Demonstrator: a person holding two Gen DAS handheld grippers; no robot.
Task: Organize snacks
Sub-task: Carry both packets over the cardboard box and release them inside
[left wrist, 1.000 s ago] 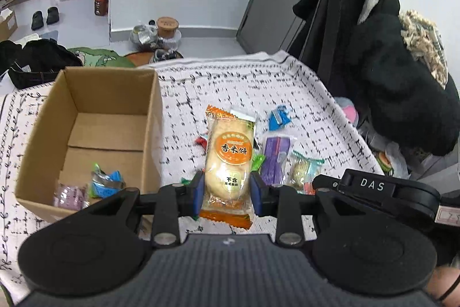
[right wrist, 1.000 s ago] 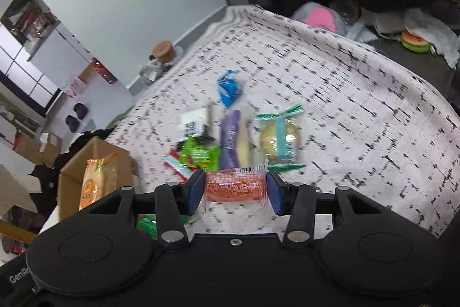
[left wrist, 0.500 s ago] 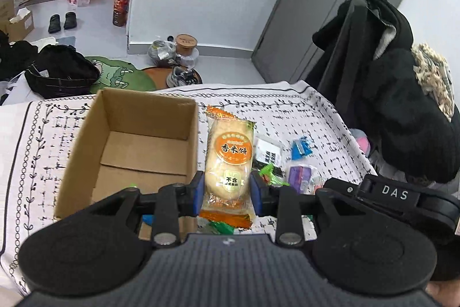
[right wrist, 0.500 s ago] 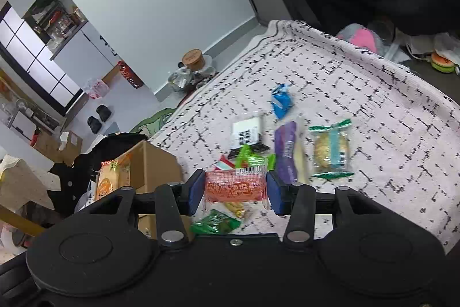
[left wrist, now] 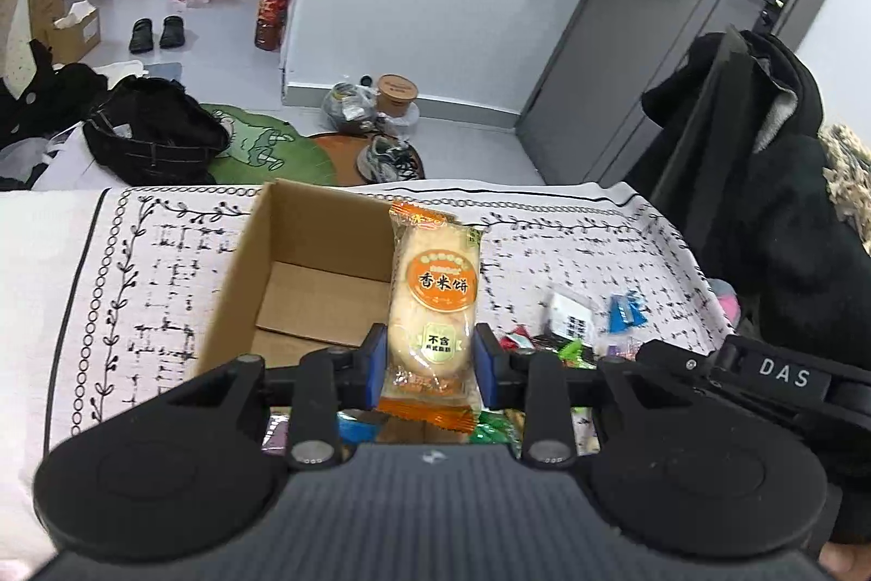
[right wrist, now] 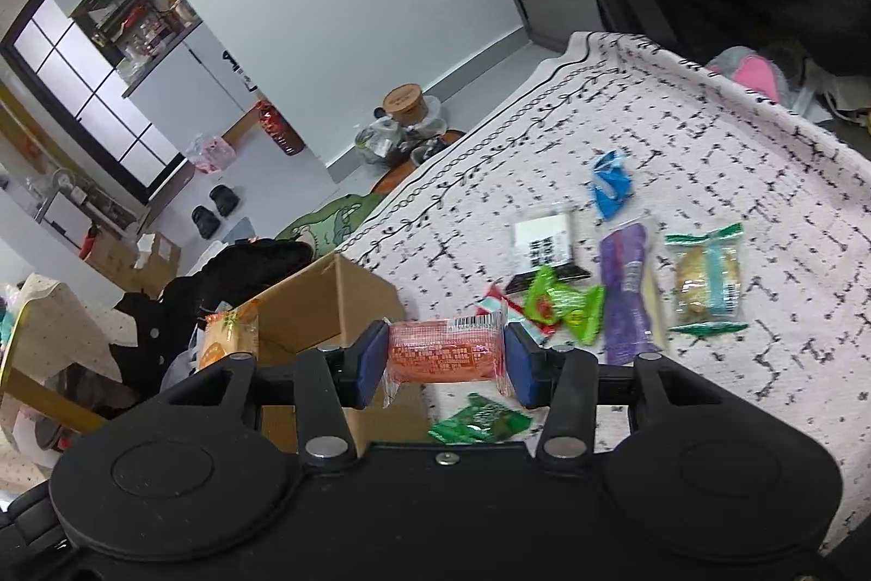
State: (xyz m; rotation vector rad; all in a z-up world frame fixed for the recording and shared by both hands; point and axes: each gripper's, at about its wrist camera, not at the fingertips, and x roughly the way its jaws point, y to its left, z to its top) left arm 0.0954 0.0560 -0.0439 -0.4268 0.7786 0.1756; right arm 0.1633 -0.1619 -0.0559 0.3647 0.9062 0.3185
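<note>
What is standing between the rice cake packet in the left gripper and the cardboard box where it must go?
Nothing visible does. The left gripper holds the rice cake packet upright in front of the cardboard box, whose top is open; no lid, flap or other thing covers the opening.

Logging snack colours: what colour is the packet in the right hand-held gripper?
Red-orange packet, clearest in the right wrist view.

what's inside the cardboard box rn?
The cardboard box shows bare floor flaps at its far end. The left gripper and its rice cracker pack hide the near end.
</note>
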